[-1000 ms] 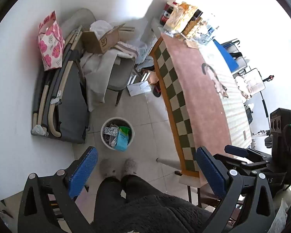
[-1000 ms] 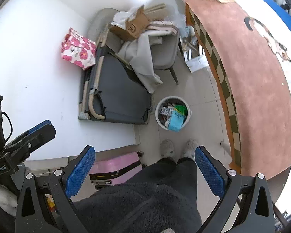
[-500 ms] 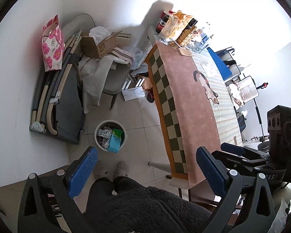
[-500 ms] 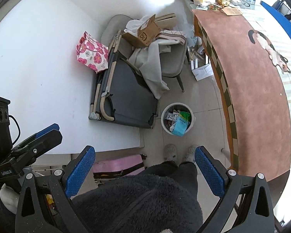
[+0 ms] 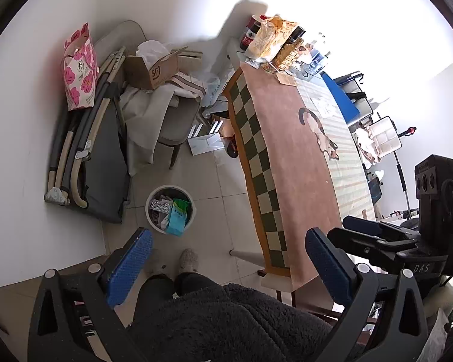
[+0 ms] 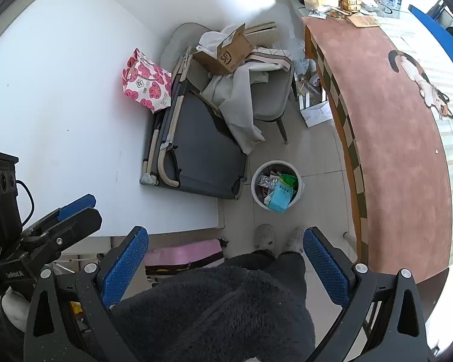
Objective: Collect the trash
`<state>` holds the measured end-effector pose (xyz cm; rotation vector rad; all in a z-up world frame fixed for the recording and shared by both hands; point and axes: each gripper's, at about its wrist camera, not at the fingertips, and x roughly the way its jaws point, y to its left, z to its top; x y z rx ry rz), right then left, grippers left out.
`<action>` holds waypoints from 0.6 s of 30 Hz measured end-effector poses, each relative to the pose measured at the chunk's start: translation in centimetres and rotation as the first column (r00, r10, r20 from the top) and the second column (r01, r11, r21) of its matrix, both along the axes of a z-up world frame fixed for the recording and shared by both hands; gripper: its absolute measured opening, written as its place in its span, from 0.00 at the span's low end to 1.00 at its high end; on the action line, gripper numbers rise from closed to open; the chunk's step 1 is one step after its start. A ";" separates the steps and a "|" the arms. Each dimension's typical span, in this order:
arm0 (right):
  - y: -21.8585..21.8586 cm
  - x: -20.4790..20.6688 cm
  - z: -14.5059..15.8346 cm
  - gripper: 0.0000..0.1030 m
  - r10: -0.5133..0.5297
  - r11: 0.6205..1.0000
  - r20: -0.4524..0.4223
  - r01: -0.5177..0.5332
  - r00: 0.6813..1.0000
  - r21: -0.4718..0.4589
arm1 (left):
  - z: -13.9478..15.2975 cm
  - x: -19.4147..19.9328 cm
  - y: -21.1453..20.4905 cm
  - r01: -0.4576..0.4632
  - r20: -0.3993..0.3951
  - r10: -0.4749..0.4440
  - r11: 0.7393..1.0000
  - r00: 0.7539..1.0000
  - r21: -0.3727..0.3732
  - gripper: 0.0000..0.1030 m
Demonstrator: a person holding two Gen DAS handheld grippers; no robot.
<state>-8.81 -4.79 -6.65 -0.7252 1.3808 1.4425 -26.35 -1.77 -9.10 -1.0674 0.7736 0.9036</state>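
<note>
The left hand-held gripper [image 5: 226, 259] and right hand-held gripper [image 6: 226, 256] are both spread wide with nothing between the blue pads, held high above the person's legs and grey slippers [image 6: 264, 236]. Just ahead of the slippers, the white trash bin [image 6: 276, 185] stands on the tiled floor, containing wrappers and a teal packet [image 6: 281, 199]. It stands between the folded grey cot [image 6: 202, 150] and the worktop [image 6: 392, 150].

Pink floral bag [image 5: 78, 69], cardboard box [image 5: 154, 68] on grey chair [image 5: 178, 120], folded cot [image 6: 196, 147], long table [image 5: 290, 163]
</note>
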 end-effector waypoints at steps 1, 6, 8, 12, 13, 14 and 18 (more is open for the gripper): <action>0.0 0.0 0.0 1.00 0.001 1.000 0.002 -0.001 1.000 -0.001 | 0.0 0.0 -0.1 0.000 -0.001 0.000 1.000 1.000 -0.001 1.00; 0.0 0.0 0.1 1.00 0.014 1.000 -0.002 -0.014 1.000 -0.003 | 0.0 -0.2 -0.3 -0.007 -0.006 0.007 1.000 1.000 -0.003 1.00; -0.4 -0.1 0.1 1.00 0.025 1.000 -0.001 -0.025 1.000 -0.002 | 0.0 -0.2 -0.5 -0.009 -0.006 0.009 1.000 1.000 -0.002 1.00; -0.6 -0.3 0.1 1.00 0.032 0.999 0.000 -0.032 0.999 0.000 | 0.0 -0.3 -0.6 -0.011 -0.007 0.011 1.000 1.000 -0.004 1.00; -0.5 -0.4 0.1 1.00 0.031 1.000 -0.003 -0.031 1.000 0.000 | 0.1 -0.3 -0.7 -0.011 -0.009 0.011 1.000 1.000 -0.003 1.00; -0.6 -0.5 0.1 1.00 0.035 0.999 -0.001 -0.035 0.999 0.000 | 0.1 -0.3 -0.6 -0.011 -0.006 0.011 1.000 1.000 -0.003 1.00; -0.6 -0.8 0.3 1.00 0.037 0.999 -0.007 -0.037 0.999 0.001 | 0.1 -0.3 -0.7 -0.012 -0.007 0.012 1.000 1.000 -0.002 1.00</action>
